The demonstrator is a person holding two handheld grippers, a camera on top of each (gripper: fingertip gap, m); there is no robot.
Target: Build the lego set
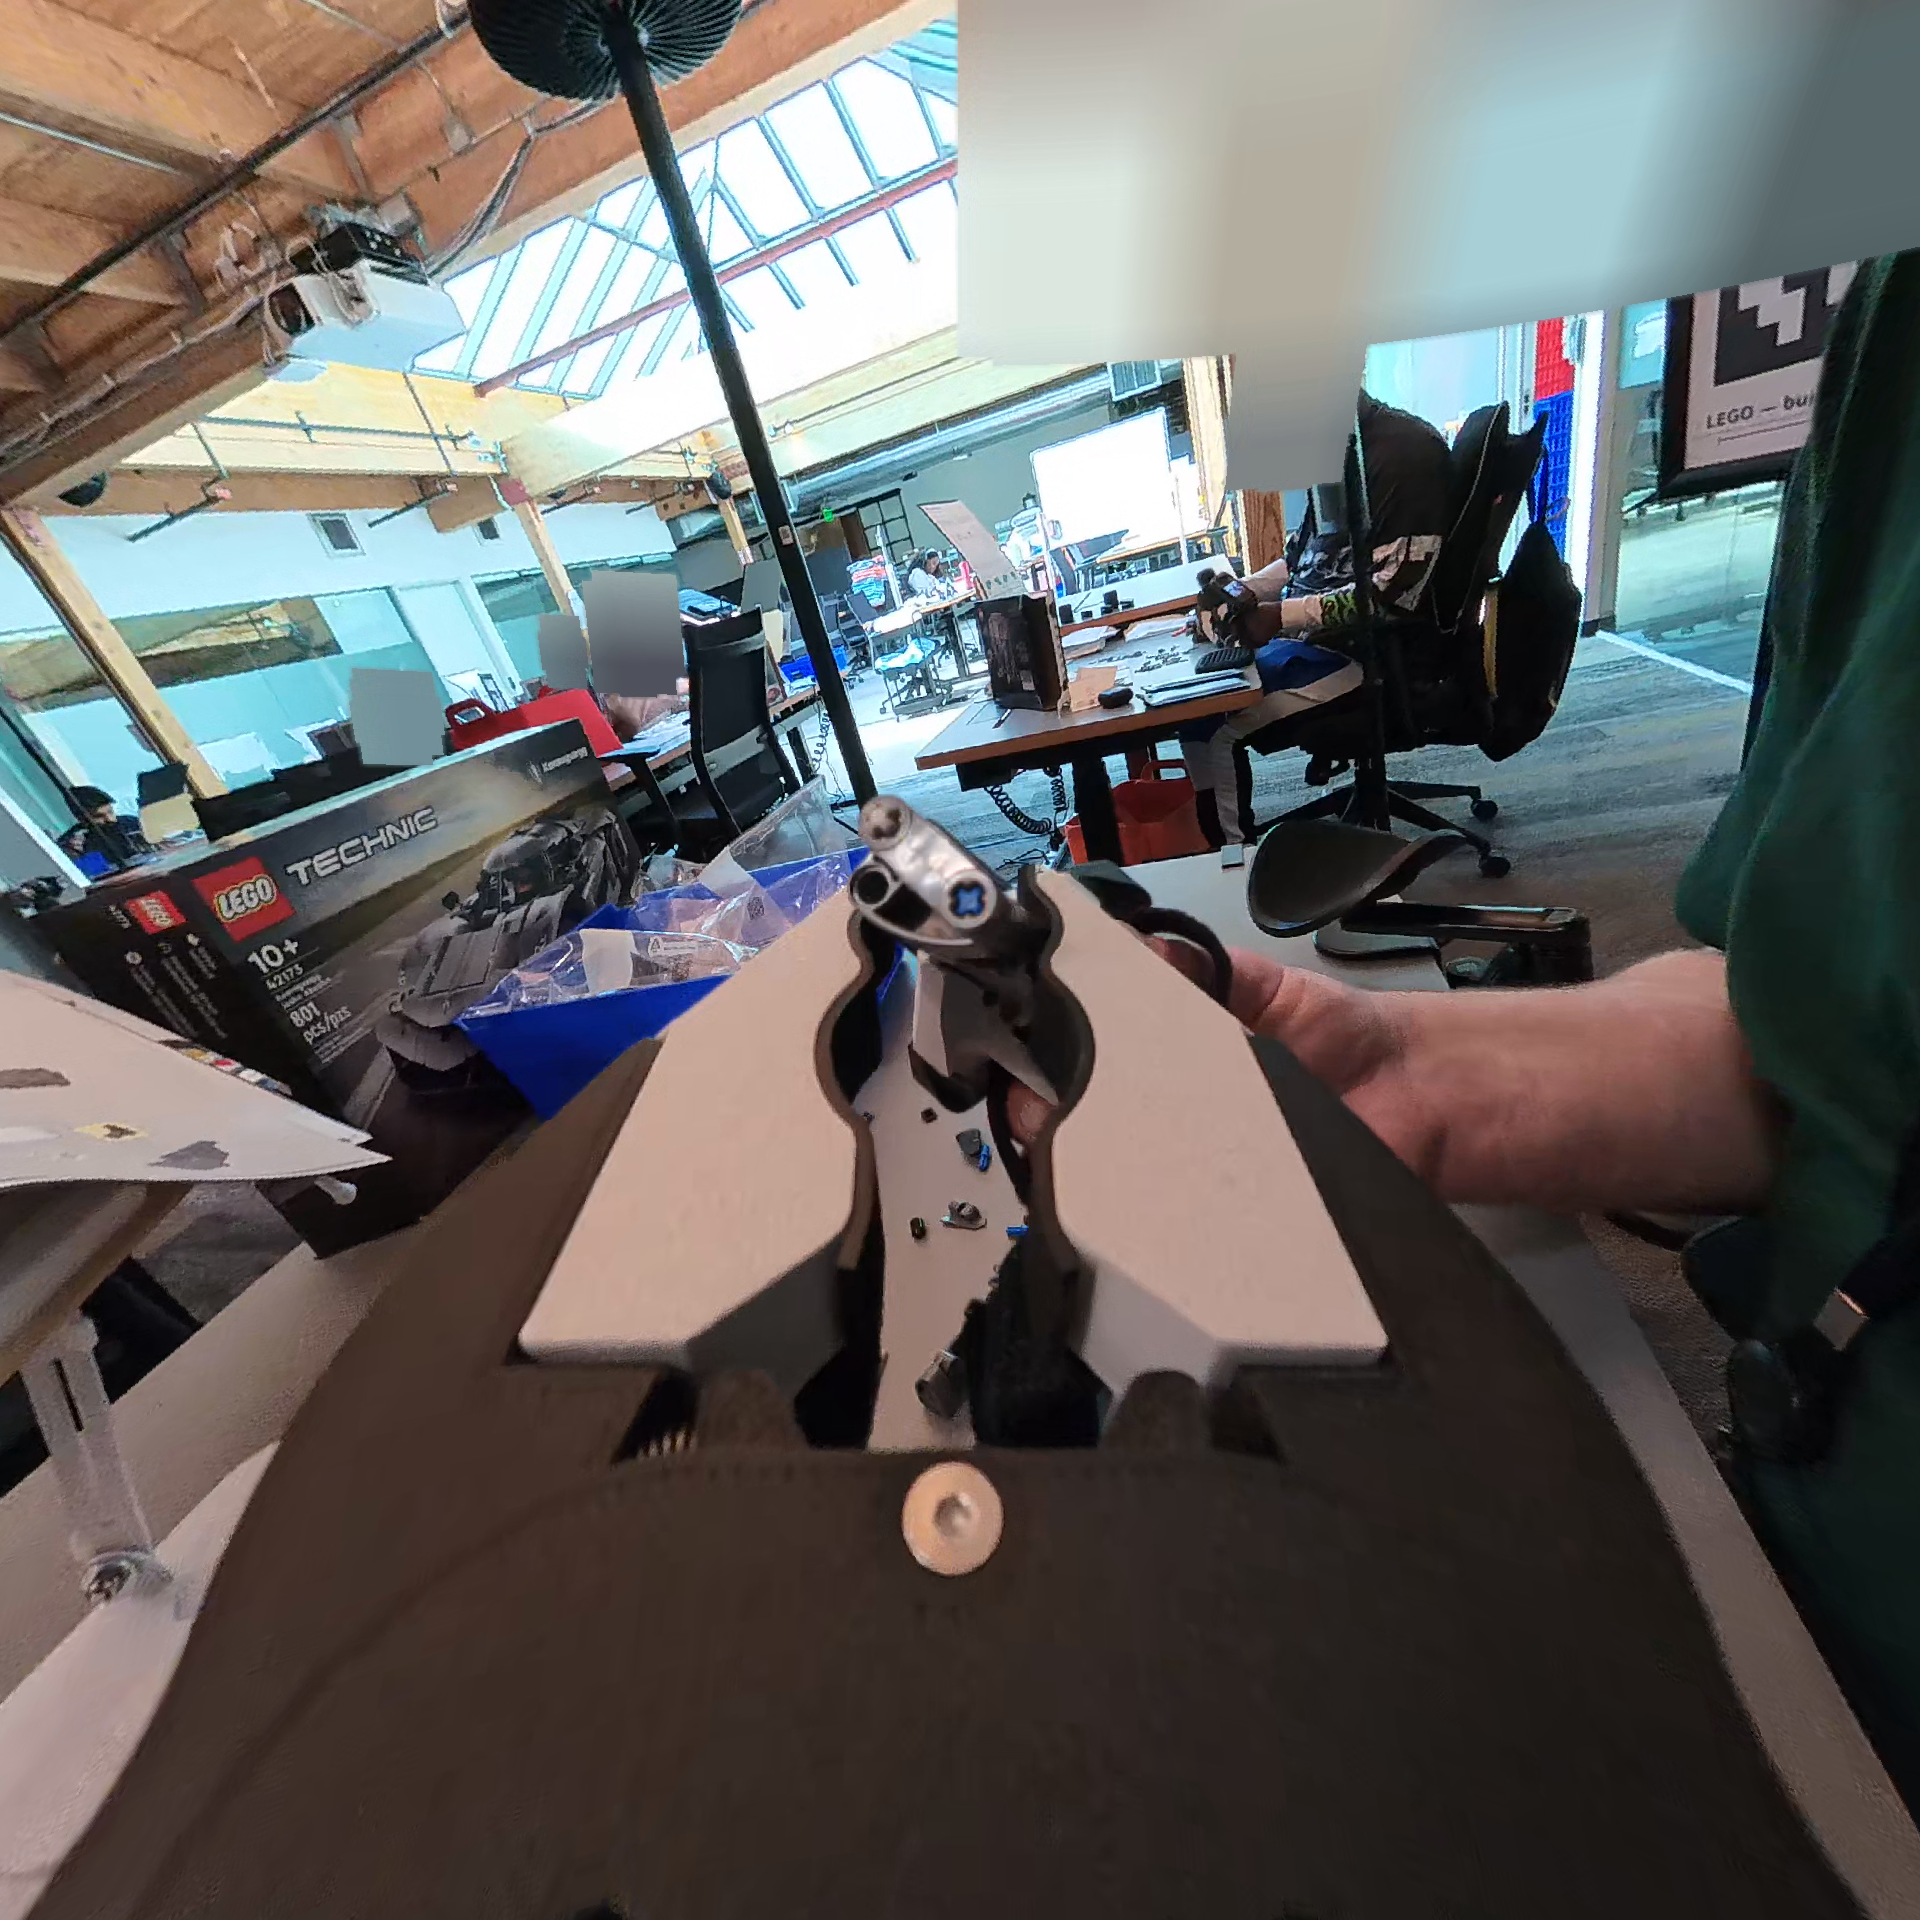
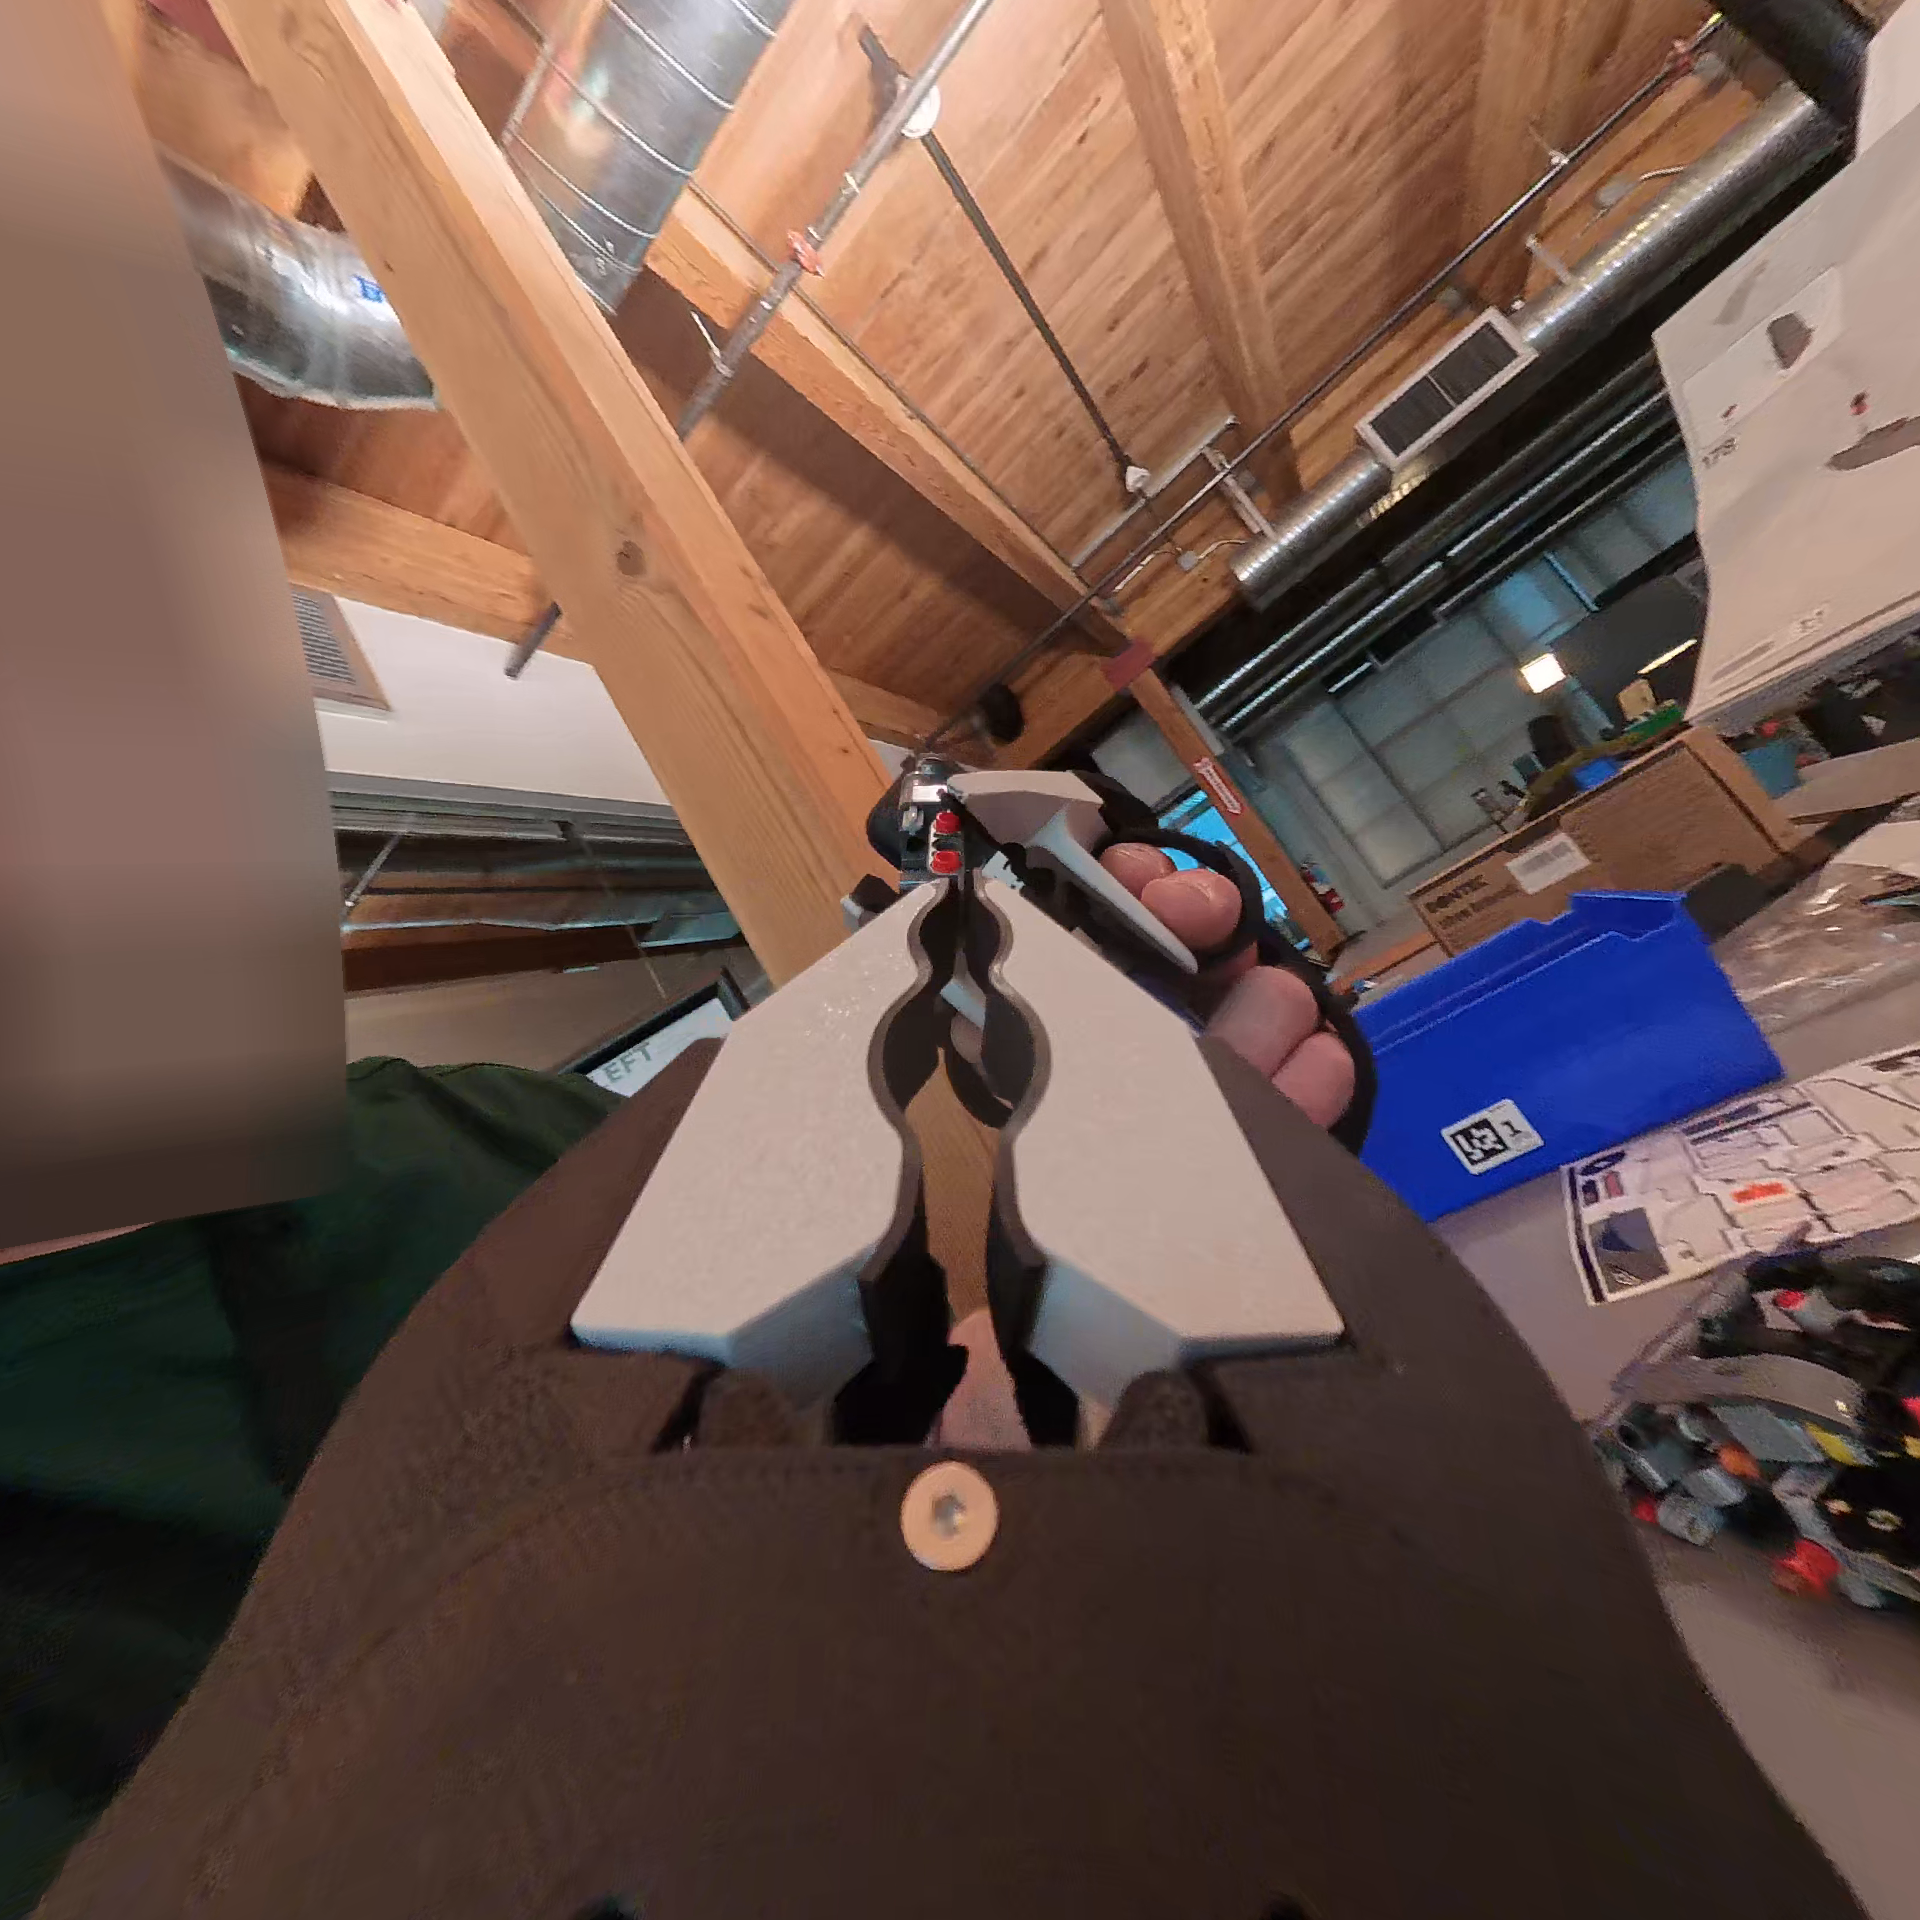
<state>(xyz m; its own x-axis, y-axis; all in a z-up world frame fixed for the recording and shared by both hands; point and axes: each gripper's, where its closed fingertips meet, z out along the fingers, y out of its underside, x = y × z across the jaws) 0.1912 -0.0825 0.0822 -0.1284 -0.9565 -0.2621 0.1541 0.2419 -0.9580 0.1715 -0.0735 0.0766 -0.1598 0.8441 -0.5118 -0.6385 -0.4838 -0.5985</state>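
Looking along the left tool [image 1: 961, 914], a small grey and black sub-assembly [image 1: 925, 894] with a blue pin end is seen clamped between its tips, lifted clear of the desk [image 1: 1195, 894]. A bare hand [image 1: 1455, 1070] on the right tool's handle is seen just beyond. Through the gap between the fingers, a few loose small pieces [image 1: 966, 1210] are seen scattered on the pale desk below. Further left, the set's box [image 1: 343, 935] is stood behind a blue bin [image 1: 582, 1039] stuffed with clear part bags [image 1: 644, 935], and a corner of the instruction page [image 1: 156, 1112] is seen at the left edge.

Along the right tool [image 2: 951, 883], the fingers are seen drawn nearly together at the tips, which are pressed against the same sub-assembly [image 2: 930, 831], here showing red pin ends; whether it is truly gripped from this side cannot be told. The left tool [image 2: 1049, 831] and the hand [image 2: 1205, 914] holding it are seen right behind it. On the desk [image 2: 1507, 1268] to the right, a partly built model [image 2: 1787, 1434] is lying beside a sticker sheet [image 2: 1745, 1174] and the blue bin [image 2: 1558, 1008].

The build is judged to be well under way but unfinished: a sizeable chassis has been assembled, yet bags of parts are left unopened, loose pieces are left on the desk, and the held sub-assembly has not yet been joined to the model.
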